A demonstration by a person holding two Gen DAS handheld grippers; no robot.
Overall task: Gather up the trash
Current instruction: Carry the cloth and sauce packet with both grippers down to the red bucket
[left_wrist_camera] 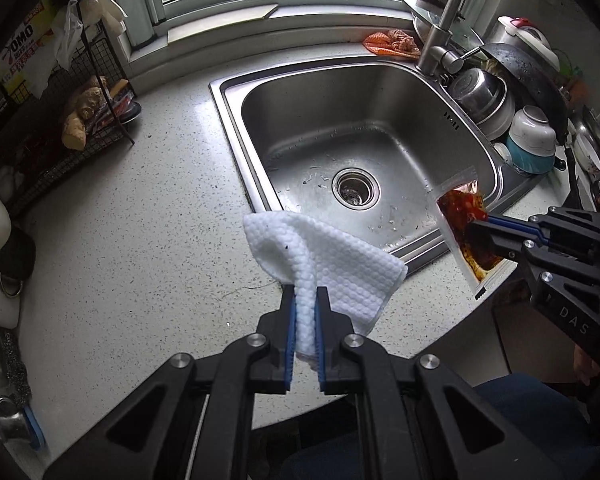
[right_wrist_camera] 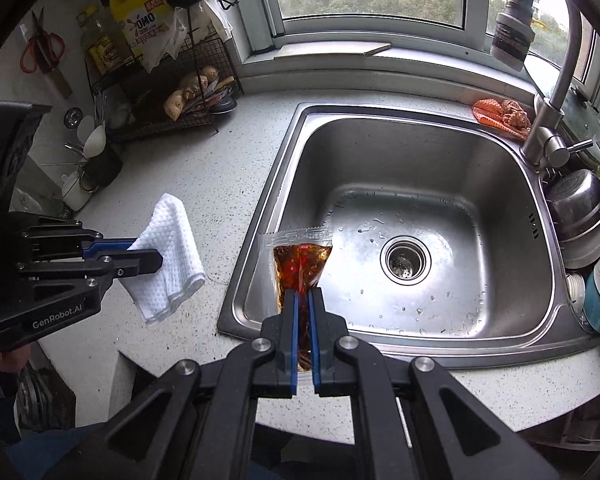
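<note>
Here left gripper pinches white cloth; right gripper pinches sauce packet; print illegible, "OMO" jug.

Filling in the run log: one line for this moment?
left gripper: shut on white cloth | right gripper: shut on chili-oil sachet | sink: only water droplets

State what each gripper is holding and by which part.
The left gripper pinches the white cloth at a bunched fold near its lower edge. The right gripper clamps the clear sauce packet by its lower end, sealed top pointing away.
</note>
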